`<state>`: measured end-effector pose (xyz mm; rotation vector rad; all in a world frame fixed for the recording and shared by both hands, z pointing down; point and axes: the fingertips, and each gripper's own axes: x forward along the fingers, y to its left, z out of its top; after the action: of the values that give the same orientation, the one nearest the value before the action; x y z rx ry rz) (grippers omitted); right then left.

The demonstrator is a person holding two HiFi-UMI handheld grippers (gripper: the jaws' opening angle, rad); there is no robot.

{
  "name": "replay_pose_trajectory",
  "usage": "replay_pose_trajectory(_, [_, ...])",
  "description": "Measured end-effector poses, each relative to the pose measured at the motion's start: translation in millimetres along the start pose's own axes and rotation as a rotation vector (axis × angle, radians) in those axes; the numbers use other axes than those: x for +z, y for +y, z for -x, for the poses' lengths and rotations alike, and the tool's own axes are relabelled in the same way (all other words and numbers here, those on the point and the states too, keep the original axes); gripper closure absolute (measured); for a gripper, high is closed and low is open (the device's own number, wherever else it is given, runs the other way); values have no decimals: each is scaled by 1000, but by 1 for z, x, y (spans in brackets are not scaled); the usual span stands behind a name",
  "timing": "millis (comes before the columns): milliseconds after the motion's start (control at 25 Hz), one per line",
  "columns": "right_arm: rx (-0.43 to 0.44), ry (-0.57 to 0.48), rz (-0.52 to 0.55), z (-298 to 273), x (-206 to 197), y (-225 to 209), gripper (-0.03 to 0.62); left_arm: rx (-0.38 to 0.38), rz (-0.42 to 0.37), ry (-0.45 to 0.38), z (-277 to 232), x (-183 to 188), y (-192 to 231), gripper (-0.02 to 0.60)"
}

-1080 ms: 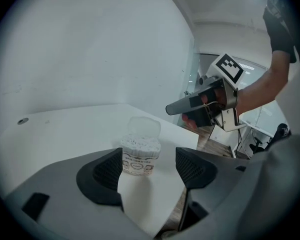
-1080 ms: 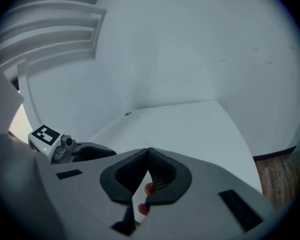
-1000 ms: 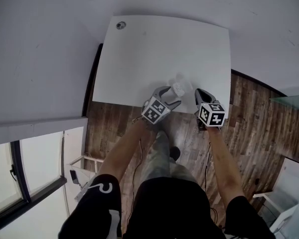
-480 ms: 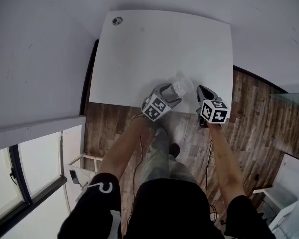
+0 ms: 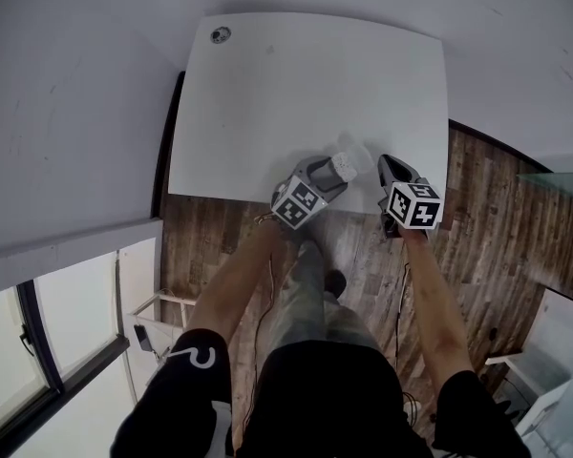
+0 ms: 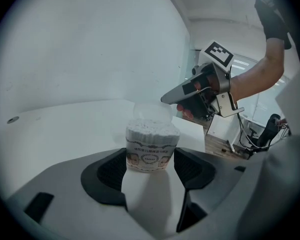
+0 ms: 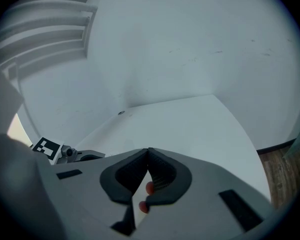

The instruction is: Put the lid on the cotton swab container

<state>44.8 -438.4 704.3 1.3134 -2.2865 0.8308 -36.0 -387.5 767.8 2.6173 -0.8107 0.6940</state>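
The cotton swab container, a small clear tub packed with white swabs and wearing a printed label, stands on the white table near its front edge. My left gripper has it between its jaws. They have just been closing, and both pads now touch its sides. The clear lid shows just beyond the tub's top, and in the head view the lid is on its far side. My right gripper is shut with nothing seen in its jaws, its tip close to the lid.
A round cable hole sits in the table's far left corner. White walls rise behind and to the left of the table. Brown wood floor lies below the front edge, where the person's legs stand.
The left jaws have drawn in slightly against the container. Both grippers have edged a little toward the table; the container and lid stay in place.
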Motion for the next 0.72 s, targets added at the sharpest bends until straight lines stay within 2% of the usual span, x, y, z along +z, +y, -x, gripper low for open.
replay_pose_trajectory(240, [29, 11, -67, -6, -7, -7, 580, -41, -32, 6, 0, -2, -7, 270])
replay_pose_trajectory(480, [36, 28, -69, -8, -12, -13, 580, -88, -61, 14, 1, -3, -11, 272])
replay_pose_trajectory(720, [123, 29, -80, -9, -14, -4, 580, -122, -92, 20, 2, -8, -17, 272])
